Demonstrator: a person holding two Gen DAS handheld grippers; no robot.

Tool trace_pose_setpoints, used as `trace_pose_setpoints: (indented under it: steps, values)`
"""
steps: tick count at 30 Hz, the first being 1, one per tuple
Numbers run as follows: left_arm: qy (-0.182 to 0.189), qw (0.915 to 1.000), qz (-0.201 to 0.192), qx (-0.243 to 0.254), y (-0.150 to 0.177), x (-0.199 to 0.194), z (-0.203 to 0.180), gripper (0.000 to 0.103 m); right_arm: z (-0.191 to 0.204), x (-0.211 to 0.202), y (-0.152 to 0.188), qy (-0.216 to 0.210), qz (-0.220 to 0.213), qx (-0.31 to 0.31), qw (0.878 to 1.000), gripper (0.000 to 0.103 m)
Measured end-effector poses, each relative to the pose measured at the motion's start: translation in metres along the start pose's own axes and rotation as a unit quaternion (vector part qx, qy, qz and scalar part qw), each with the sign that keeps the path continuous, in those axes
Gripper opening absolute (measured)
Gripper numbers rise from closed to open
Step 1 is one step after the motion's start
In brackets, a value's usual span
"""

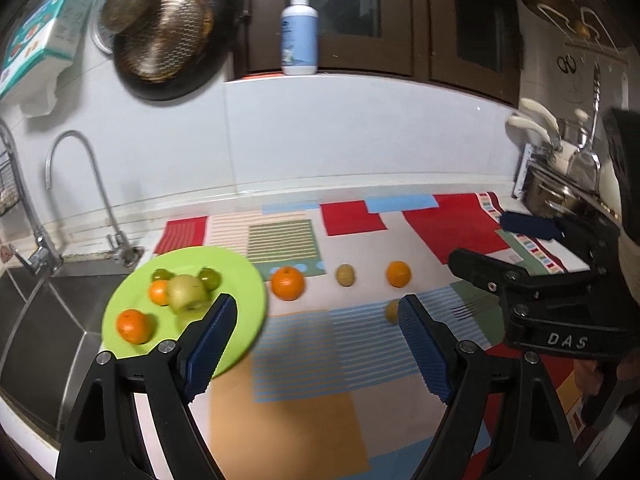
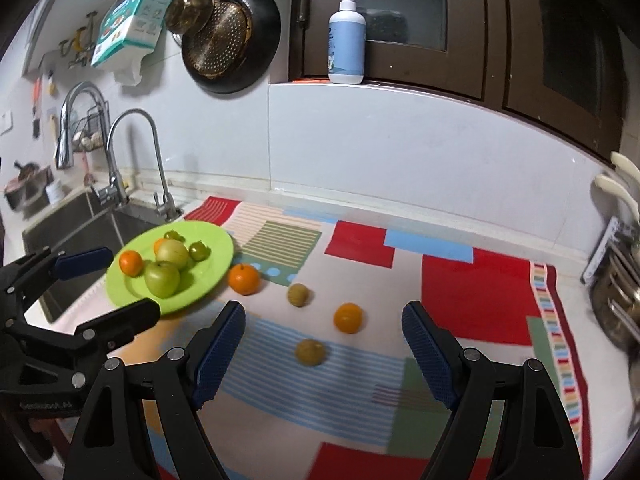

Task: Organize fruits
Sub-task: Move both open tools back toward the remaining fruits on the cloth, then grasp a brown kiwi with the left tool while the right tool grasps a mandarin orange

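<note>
A green plate (image 2: 218, 258) (image 1: 244, 280) sits at the left of the patterned mat, by the sink. It holds two green apples (image 2: 162, 279), oranges (image 2: 131, 262) and small green fruits (image 2: 199, 251). On the mat lie an orange (image 2: 244, 279) (image 1: 287, 283) next to the plate, a kiwi (image 2: 298, 294) (image 1: 345, 275), another orange (image 2: 348, 318) (image 1: 398, 273) and a nearer kiwi (image 2: 310, 352) (image 1: 392, 311). My left gripper (image 1: 318, 312) is open and empty above the mat beside the plate. My right gripper (image 2: 324, 320) is open and empty, with the nearer kiwi between its fingers' line.
A sink (image 2: 72, 220) with a faucet (image 2: 136, 160) lies left of the plate. Pans (image 2: 230, 40) hang on the wall; a pump bottle (image 2: 346, 40) stands on the ledge. A rack with utensils (image 2: 616, 272) stands at the right edge.
</note>
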State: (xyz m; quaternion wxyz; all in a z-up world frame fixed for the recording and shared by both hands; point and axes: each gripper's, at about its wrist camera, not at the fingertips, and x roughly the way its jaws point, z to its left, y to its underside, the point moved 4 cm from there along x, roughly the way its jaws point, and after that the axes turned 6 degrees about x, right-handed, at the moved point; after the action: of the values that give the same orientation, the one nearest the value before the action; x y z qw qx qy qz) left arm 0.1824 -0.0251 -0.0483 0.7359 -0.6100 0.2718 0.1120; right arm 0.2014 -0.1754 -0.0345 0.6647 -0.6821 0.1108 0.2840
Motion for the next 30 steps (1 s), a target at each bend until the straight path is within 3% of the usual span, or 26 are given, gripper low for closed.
trace_pose_setpoints:
  steps: [4, 10, 24, 30]
  values:
    - [0.007, 0.9999, 0.008, 0.010, 0.000, 0.016, -0.020, 0.082, -0.017, 0.010, -0.001, -0.012, 0.008, -0.022, 1.000, 0.081]
    - [0.024, 0.9988, 0.041, 0.014, 0.004, 0.052, -0.043, 0.070, -0.037, 0.034, 0.000, -0.035, 0.029, -0.058, 0.997, 0.080]
    - [0.056, 0.9923, 0.109, 0.016, 0.016, 0.111, -0.070, 0.049, -0.055, 0.101, 0.025, -0.112, 0.105, -0.091, 0.984, 0.058]
    - [0.066, 0.9900, 0.124, 0.014, 0.020, 0.127, -0.071, 0.042, -0.054, 0.122, 0.030, -0.129, 0.125, -0.090, 0.980, 0.057]
